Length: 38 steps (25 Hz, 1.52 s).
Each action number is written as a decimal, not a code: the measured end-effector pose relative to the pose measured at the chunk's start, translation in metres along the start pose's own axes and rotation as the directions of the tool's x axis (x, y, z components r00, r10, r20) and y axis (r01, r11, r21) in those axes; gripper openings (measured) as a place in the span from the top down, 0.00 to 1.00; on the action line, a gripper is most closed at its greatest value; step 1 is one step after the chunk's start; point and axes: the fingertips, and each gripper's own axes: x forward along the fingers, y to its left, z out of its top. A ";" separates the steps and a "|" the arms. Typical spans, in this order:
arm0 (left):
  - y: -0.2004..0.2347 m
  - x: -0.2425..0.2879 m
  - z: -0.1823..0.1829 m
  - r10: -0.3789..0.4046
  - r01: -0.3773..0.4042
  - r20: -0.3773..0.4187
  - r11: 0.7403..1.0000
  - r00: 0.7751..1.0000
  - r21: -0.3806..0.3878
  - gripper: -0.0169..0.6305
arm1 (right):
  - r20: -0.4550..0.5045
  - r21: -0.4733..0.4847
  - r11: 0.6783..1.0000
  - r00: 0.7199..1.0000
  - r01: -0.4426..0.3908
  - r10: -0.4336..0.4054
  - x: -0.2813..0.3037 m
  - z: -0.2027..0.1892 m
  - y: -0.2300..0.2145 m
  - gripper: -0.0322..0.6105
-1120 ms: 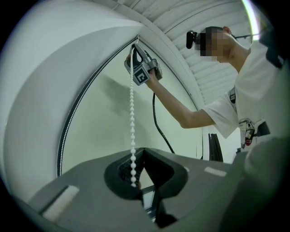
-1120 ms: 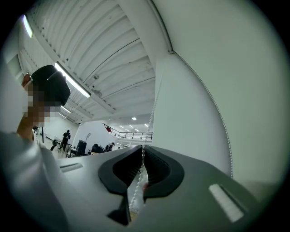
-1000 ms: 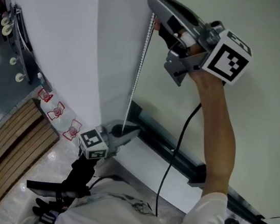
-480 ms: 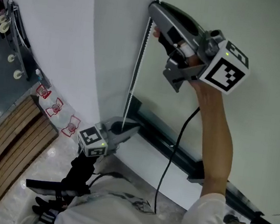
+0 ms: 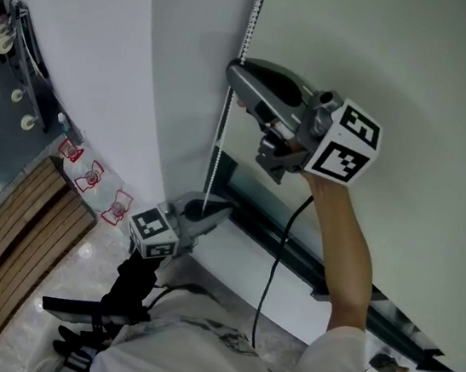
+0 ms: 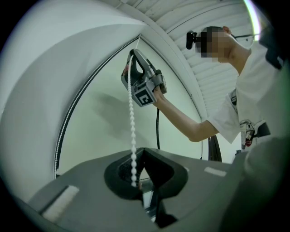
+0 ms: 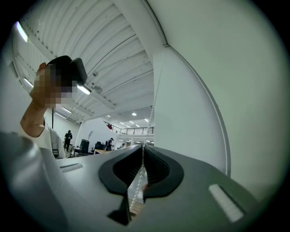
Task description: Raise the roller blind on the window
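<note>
Item: pale green fabric roller blind (image 5: 421, 70), covering the window nearly to its foot; raising judged barely begun. At its left edge, white beaded pull chain (image 5: 218, 149): right claw (image 5: 235, 82) pinching it high, left claw (image 5: 219, 213) closed on it low; most hauling remains

Glossy white plastic bead chain (image 5: 219, 147), smooth matt blind (image 5: 435, 97), wooden slats (image 5: 19, 237).

White short-sleeved shirt (image 5: 191, 360); grey right hand-held gripper (image 5: 236, 76), black-white marker cube (image 5: 344, 145), black cable (image 5: 279, 249)
</note>
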 end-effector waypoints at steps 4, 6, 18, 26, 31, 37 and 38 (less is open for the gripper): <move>0.001 0.002 0.002 0.003 -0.003 0.000 1.000 1.000 -0.012 0.98 | -0.032 0.056 0.998 0.999 -0.011 0.013 -0.006 -0.032 0.003 0.93; 0.001 0.002 0.001 0.004 -0.004 -0.003 1.000 1.000 -0.011 0.98 | -0.054 0.074 0.997 0.998 -0.015 0.019 -0.008 -0.050 0.008 0.93; 0.005 0.000 0.000 0.016 -0.016 0.000 1.000 1.000 -0.016 0.98 | -0.148 0.180 0.984 0.989 0.007 0.020 -0.031 -0.142 0.034 0.93; 0.004 -0.002 0.002 0.012 -0.012 0.006 1.000 1.000 -0.007 0.98 | -0.126 0.209 0.978 0.992 0.008 0.019 -0.035 -0.129 0.039 0.78; 0.002 0.000 0.000 0.001 -0.001 0.004 1.000 1.000 -0.001 0.98 | -0.051 0.154 0.987 0.998 0.036 -0.028 -0.023 -0.077 0.016 0.72; 0.002 0.002 0.000 0.002 -0.002 -0.003 1.000 1.000 0.003 0.98 | 0.001 0.030 0.999 0.999 0.040 -0.041 0.000 0.001 -0.009 0.74; 0.002 0.002 0.000 0.001 -0.001 -0.003 1.000 1.000 0.004 0.98 | 0.012 0.012 0.999 0.999 0.039 -0.039 0.004 0.013 -0.011 0.74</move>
